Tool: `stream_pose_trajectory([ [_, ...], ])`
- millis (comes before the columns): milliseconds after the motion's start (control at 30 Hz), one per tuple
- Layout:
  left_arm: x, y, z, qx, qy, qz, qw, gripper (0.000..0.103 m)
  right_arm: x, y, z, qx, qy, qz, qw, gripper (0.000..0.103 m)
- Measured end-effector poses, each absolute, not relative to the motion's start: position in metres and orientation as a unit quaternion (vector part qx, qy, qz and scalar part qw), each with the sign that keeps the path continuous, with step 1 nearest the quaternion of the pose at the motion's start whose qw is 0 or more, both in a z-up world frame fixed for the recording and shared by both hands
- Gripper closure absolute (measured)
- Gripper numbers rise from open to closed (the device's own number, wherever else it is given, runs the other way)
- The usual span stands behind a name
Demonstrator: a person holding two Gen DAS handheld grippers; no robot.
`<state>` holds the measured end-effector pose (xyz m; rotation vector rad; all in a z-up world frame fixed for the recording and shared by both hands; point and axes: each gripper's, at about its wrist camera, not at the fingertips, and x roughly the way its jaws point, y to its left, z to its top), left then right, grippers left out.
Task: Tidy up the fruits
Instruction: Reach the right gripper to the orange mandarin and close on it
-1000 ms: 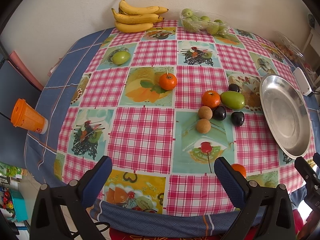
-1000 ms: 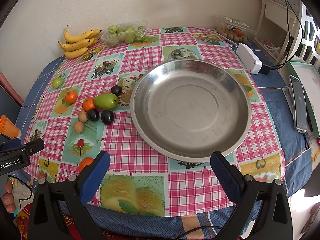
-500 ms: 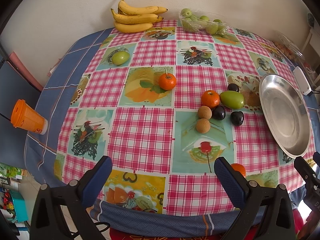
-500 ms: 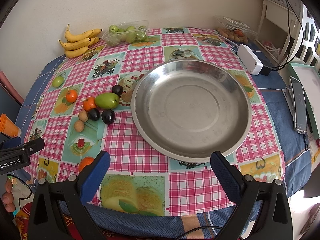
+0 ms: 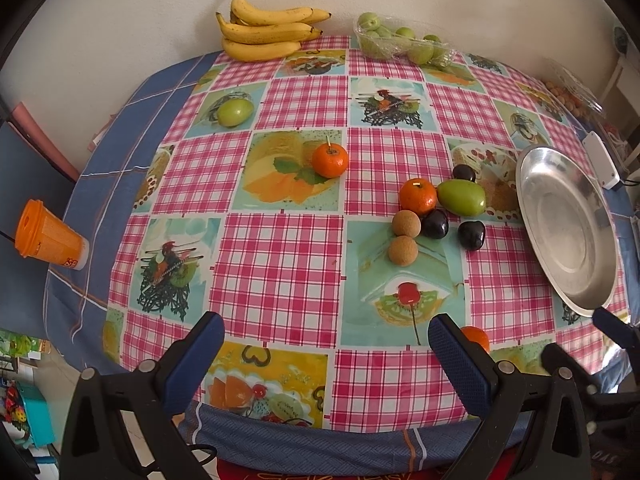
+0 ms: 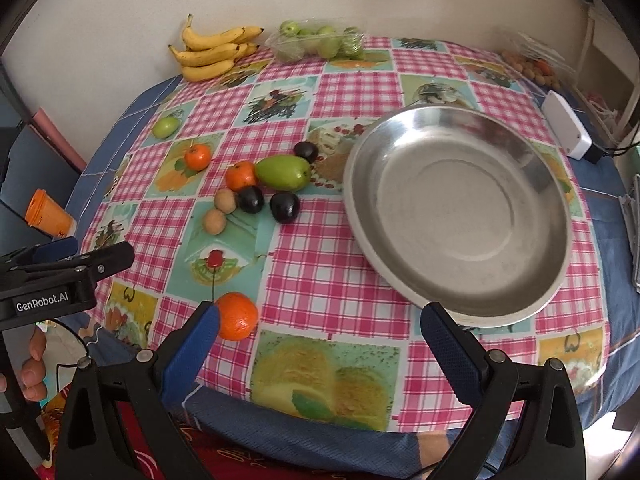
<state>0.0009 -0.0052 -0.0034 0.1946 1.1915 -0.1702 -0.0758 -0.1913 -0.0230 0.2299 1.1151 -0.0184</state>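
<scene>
Landmark: steel plate [image 6: 460, 216], bare; no fruit has been placed in it yet.

Farthest left of the plate, off the table edge, an orange cup [image 5: 48, 236]. Next, a lone green fruit [image 5: 235, 112] and the bananas [image 5: 266, 28] against the wall. Nearer the plate, a single tangerine [image 5: 330, 160]. Just left of the plate, a cluster: second tangerine [image 5: 418, 197], large green fruit [image 5: 461, 198], two brown round fruits [image 5: 405, 236], three dark plums [image 5: 471, 235]. Behind the plate, a clear tray of small green fruit [image 5: 400, 40].

Left gripper [image 5: 326, 348]: spread, holding nothing, at the near table edge, well left of the plate. Right gripper [image 6: 320, 336]: spread, empty; a third tangerine [image 6: 237, 316] lies just beside its left finger.

Assessment: sorting not started; all loose fruit remains to be moved.
</scene>
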Motion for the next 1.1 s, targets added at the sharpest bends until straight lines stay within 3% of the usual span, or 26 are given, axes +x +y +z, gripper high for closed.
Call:
stream_pose_trajectory([
  [533, 0.025, 0.006, -0.045, 0.041, 0.622, -0.053, 0.780, 0.000, -0.039, -0.135, -0.068, 0.060, 0.596, 0.050, 0.799, 0.004],
  [667, 0.033, 0.006, -0.050, 0.006, 0.607, -0.071, 0.791, 0.000, -0.035, -0.128, -0.076, 0.048, 0.602, 0.055, 0.795, 0.016],
  [967, 0.037, 0.006, -0.057, 0.011, 0.609, -0.068, 0.790, 0.000, -0.031, -0.127, -0.084, 0.066, 0.603, 0.065, 0.792, 0.060],
  [1100, 0.039, 0.008, -0.058, 0.003, 0.603, -0.068, 0.794, 0.000, -0.031, -0.130, -0.085, 0.071, 0.601, 0.067, 0.794, 0.061],
])
